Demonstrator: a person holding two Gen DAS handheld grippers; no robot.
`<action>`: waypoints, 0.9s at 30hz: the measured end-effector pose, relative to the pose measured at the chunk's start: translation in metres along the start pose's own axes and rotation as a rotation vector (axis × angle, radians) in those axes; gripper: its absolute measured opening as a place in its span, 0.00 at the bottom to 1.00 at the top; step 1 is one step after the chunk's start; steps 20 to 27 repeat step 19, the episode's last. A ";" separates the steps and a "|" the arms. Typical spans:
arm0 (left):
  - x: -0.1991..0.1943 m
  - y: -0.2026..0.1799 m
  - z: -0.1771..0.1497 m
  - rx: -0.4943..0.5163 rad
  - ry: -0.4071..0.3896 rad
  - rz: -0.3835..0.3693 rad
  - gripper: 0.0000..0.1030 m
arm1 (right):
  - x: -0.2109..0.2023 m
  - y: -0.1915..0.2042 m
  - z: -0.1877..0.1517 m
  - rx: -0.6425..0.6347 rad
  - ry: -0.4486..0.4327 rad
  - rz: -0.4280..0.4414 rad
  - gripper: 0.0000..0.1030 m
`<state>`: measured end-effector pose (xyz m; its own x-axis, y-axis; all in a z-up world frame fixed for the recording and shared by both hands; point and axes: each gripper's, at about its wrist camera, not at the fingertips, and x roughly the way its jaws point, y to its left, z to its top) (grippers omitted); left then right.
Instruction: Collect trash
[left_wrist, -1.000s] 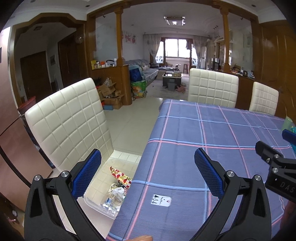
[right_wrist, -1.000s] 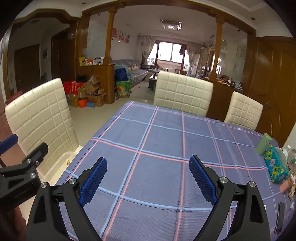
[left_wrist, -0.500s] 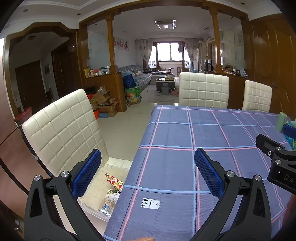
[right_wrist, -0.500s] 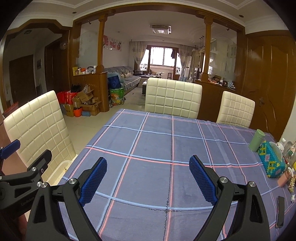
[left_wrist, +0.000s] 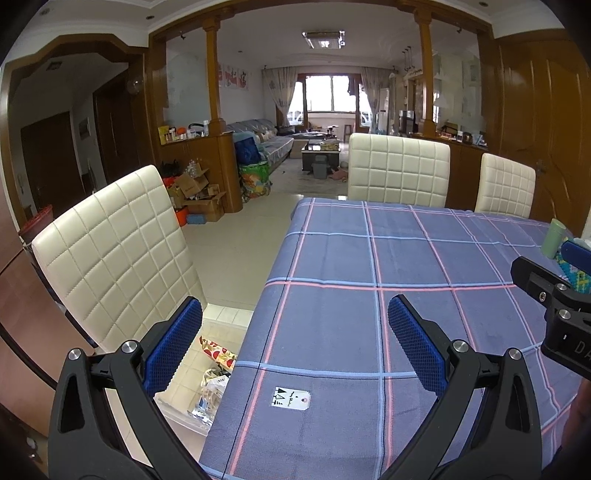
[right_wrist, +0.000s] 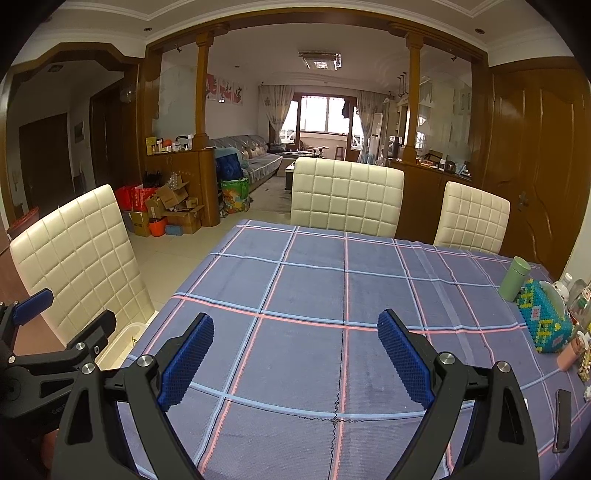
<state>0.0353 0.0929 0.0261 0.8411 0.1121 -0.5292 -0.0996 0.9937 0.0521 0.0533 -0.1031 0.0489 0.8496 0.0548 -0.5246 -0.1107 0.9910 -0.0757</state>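
Note:
My left gripper (left_wrist: 295, 328) is open and holds nothing, hovering over the near left corner of the blue plaid tablecloth (left_wrist: 388, 266). Below the table's left edge a clear plastic bin (left_wrist: 184, 410) on the floor holds several wrappers (left_wrist: 216, 356), one red and yellow. A small white tag (left_wrist: 291, 397) lies on the cloth near the front edge. My right gripper (right_wrist: 295, 349) is open and empty above the middle of the cloth (right_wrist: 332, 295). Each gripper shows at the edge of the other's view.
A cream quilted chair (left_wrist: 110, 254) stands left of the bin, two more (right_wrist: 345, 197) at the far side. A green cup (right_wrist: 514, 278), a beaded box (right_wrist: 543, 321) and a dark phone (right_wrist: 561, 421) sit along the table's right side. Cardboard boxes (right_wrist: 166, 214) lie beyond.
Both grippers have risen and tilted up, so more of the room and ceiling shows and the table looks lower. Both stay open and empty.

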 end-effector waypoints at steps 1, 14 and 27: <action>0.000 0.000 0.000 -0.002 0.000 0.000 0.96 | 0.000 0.000 0.000 0.001 0.000 0.000 0.86; -0.001 -0.003 0.001 0.006 0.001 0.016 0.96 | 0.000 0.002 0.000 0.003 0.004 -0.002 0.86; -0.003 -0.006 0.001 0.017 -0.006 0.016 0.96 | -0.001 0.001 0.000 0.006 0.003 -0.001 0.86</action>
